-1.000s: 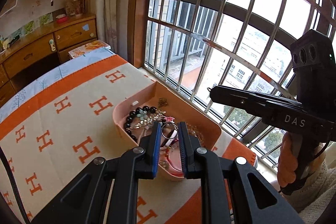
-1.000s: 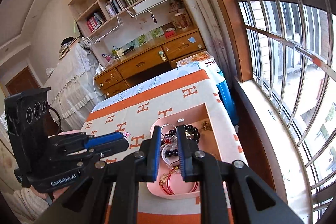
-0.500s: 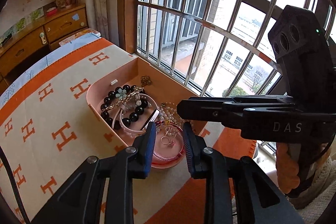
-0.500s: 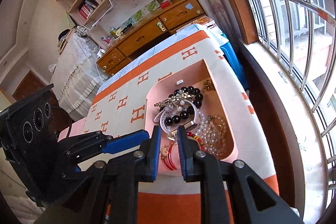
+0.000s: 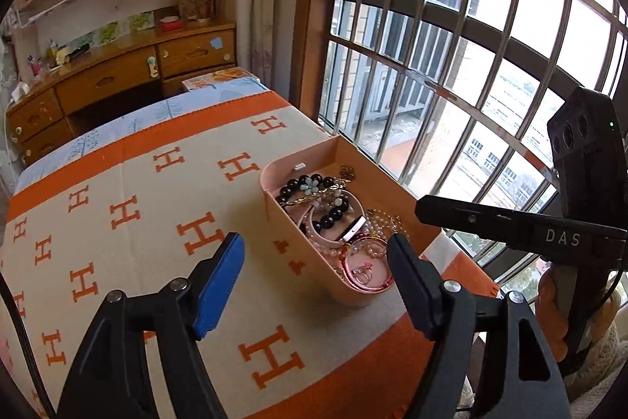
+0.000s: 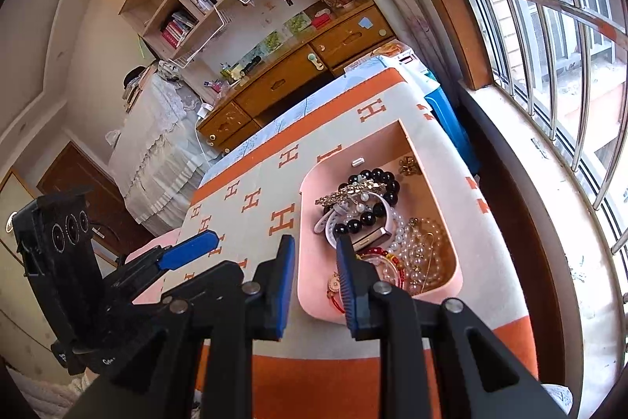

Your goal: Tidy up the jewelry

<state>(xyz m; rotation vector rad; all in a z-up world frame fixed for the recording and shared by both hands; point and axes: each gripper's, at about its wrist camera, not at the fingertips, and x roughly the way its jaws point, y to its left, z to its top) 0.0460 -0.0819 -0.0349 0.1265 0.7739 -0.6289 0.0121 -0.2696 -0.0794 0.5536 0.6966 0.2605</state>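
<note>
A pink tray [image 5: 298, 246] full of jewelry stands on the table at the window side; it also shows in the right wrist view [image 6: 308, 285]. In it lie a black bead bracelet [image 6: 376, 179], a gold hair clip [image 6: 349, 192], a pink watch [image 5: 345, 234], pearl strands [image 6: 416, 246] and red bangles [image 5: 369, 273]. My left gripper [image 5: 314, 254] is wide open and empty above the table, just short of the tray's near end. My right gripper [image 6: 314, 258] is open and empty over the tray's near left rim.
An orange and cream cloth with H marks [image 5: 129, 214] covers the table. A barred window [image 5: 451, 46] runs along the right. A wooden desk with drawers [image 5: 117, 73] and shelves stands at the back. A bed with a white cover [image 6: 157, 144] is at the left.
Both grippers have opened, the left one widely. Both have drawn back from the tray, and the left now sits over the cloth beside it.
</note>
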